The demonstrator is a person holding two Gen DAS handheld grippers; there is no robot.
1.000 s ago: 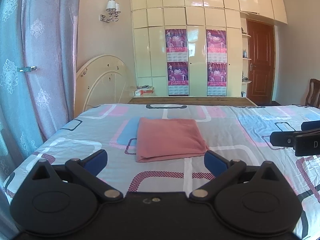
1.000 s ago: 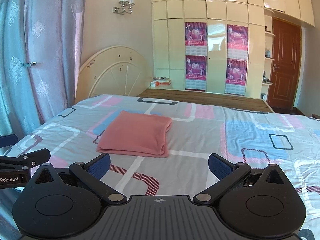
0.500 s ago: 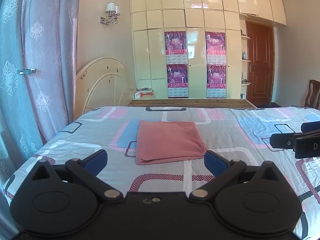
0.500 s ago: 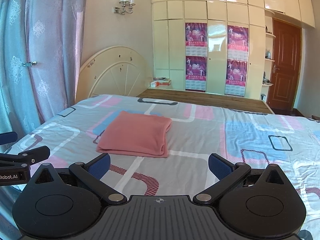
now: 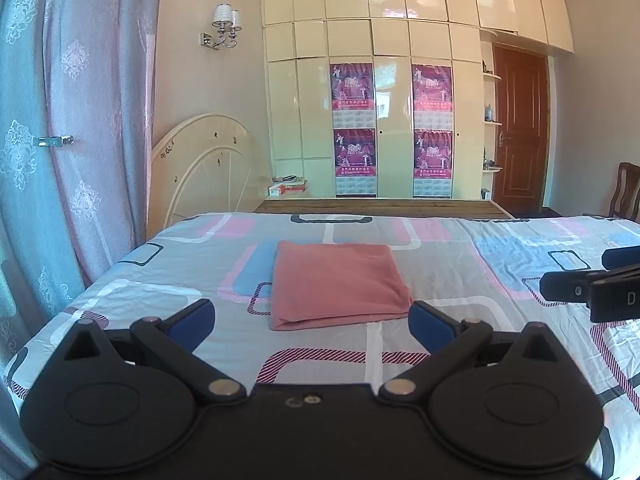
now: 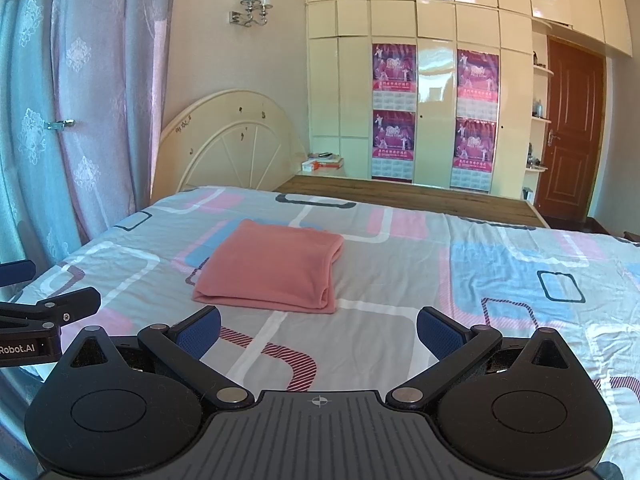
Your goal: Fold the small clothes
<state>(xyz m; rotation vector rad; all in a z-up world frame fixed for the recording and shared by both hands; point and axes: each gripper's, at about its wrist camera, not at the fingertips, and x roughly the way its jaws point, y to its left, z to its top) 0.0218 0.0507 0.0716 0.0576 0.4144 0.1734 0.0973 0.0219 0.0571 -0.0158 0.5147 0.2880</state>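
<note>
A pink garment (image 5: 338, 284) lies folded into a flat rectangle on the patterned bedsheet (image 5: 448, 264). It also shows in the right wrist view (image 6: 272, 268), left of centre. My left gripper (image 5: 312, 326) is open and empty, held above the bed just short of the garment's near edge. My right gripper (image 6: 318, 334) is open and empty, near the garment's near right corner. Each gripper shows at the edge of the other's view: the right gripper (image 5: 592, 288) and the left gripper (image 6: 44, 312).
A cream headboard (image 5: 204, 172) stands at the bed's left end beside pink and blue curtains (image 5: 60, 140). A wardrobe wall (image 5: 392, 120) with posters and a brown door (image 5: 520, 128) lie beyond. A wooden chair (image 5: 626, 190) stands at far right.
Both grippers have drawn back and risen slightly, so the folded garment sits a little farther away in view. Both stay open; the garment has not moved.
</note>
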